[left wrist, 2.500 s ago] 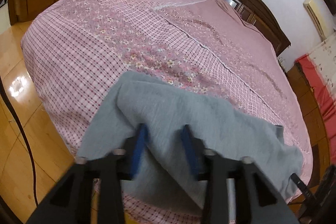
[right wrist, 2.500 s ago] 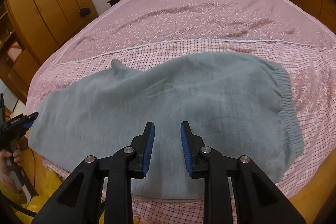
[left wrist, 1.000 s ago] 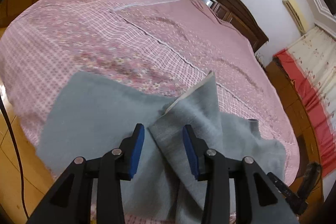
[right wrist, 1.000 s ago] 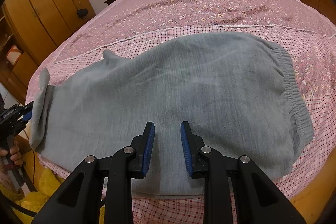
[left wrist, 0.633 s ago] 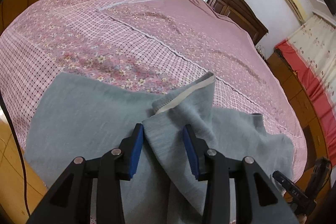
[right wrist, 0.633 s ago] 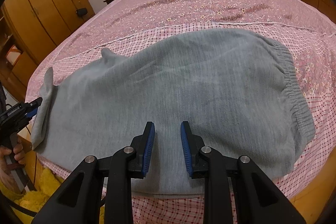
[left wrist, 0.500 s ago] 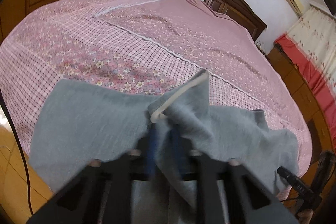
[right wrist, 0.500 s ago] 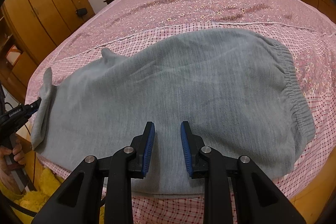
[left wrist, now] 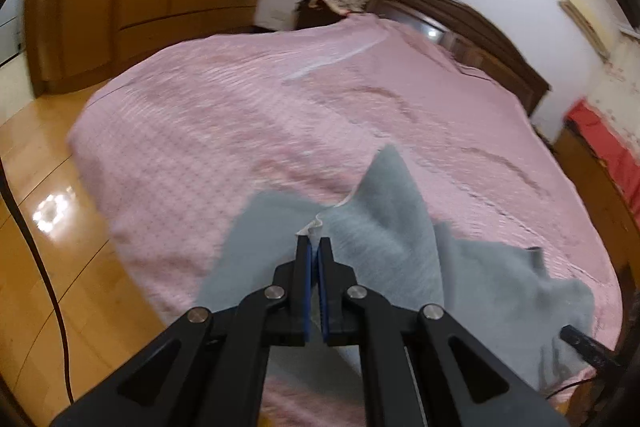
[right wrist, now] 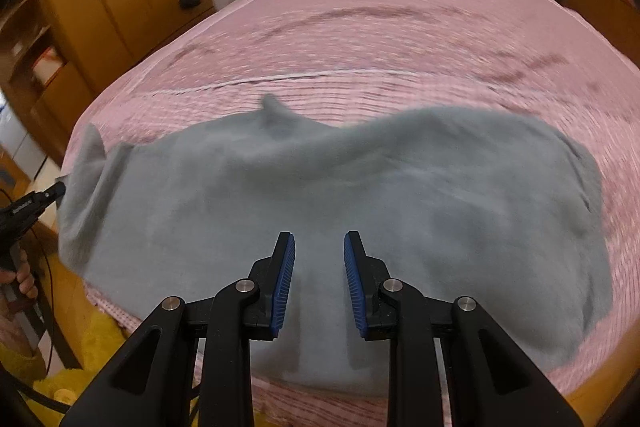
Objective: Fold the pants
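From the left wrist view, the left gripper (left wrist: pixel 314 247) has just squeezed its jaws together, and they now pinch the hem end of the grey pants (left wrist: pixel 384 227). The pants lie near the foot edge of the pink bed (left wrist: pixel 224 115). The pinched corner stands up in a soft peak, so the cloth looks light and floppy. It will sag and bend wherever it is not held. A hem is a good place to grab, because it is thicker there.

From the right wrist view, the right gripper (right wrist: pixel 319 259) hangs over the middle of the pants (right wrist: pixel 400 195) with its jaws apart and nothing between them. Far right is the bunched waistband (right wrist: pixel 588 183). I think that stretchy edge is the best spot for this claw. The picture is blurry.
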Available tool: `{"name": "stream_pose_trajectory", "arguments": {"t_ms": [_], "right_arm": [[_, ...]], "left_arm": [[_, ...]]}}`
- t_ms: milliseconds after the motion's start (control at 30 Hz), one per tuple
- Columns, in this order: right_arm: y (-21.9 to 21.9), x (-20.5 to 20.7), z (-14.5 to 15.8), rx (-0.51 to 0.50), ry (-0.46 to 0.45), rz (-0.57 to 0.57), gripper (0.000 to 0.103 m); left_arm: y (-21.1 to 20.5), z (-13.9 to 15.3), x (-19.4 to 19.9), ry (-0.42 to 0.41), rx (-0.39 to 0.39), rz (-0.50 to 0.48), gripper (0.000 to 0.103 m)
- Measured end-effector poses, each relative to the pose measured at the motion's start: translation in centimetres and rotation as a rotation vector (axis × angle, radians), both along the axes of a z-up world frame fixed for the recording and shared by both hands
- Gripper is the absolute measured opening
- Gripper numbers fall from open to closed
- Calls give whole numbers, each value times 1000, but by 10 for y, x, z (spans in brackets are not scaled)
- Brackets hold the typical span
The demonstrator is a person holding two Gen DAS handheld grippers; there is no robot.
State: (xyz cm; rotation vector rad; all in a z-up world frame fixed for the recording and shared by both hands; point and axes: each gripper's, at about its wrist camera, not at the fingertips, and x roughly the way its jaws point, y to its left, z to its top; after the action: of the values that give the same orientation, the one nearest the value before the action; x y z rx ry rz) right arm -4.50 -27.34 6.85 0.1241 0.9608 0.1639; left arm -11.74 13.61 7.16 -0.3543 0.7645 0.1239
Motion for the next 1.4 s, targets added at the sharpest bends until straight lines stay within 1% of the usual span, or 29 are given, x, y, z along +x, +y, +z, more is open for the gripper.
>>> {"name": "stream_pose_trajectory", "arguments": {"t_ms": [133, 300, 533, 667, 767, 867, 1033, 1400], "right_arm": [[34, 15, 7, -37, -1, 105, 27], [87, 39, 15, -62, 10, 258, 27], [181, 70, 22, -100, 21, 495, 27], [239, 89, 18, -108, 47, 623, 27], [281, 98, 13, -108, 72, 706, 27], [312, 101, 10, -131, 67, 767, 27], [346, 111, 2, -174, 68, 811, 27], [374, 130, -20, -257, 91, 856, 27]], "left_arm": [[29, -22, -9, 61, -18, 79, 3], [49, -49, -16, 105, -110, 93, 3], [48, -57, -20, 95, -137, 78, 3], [52, -62, -22, 94, -185, 81, 3], [53, -64, -23, 99, -199, 82, 3], [54, -66, -25, 100, -214, 85, 3], [55, -67, -26, 99, -233, 82, 3], [58, -72, -26, 98, -270, 85, 3]]}}
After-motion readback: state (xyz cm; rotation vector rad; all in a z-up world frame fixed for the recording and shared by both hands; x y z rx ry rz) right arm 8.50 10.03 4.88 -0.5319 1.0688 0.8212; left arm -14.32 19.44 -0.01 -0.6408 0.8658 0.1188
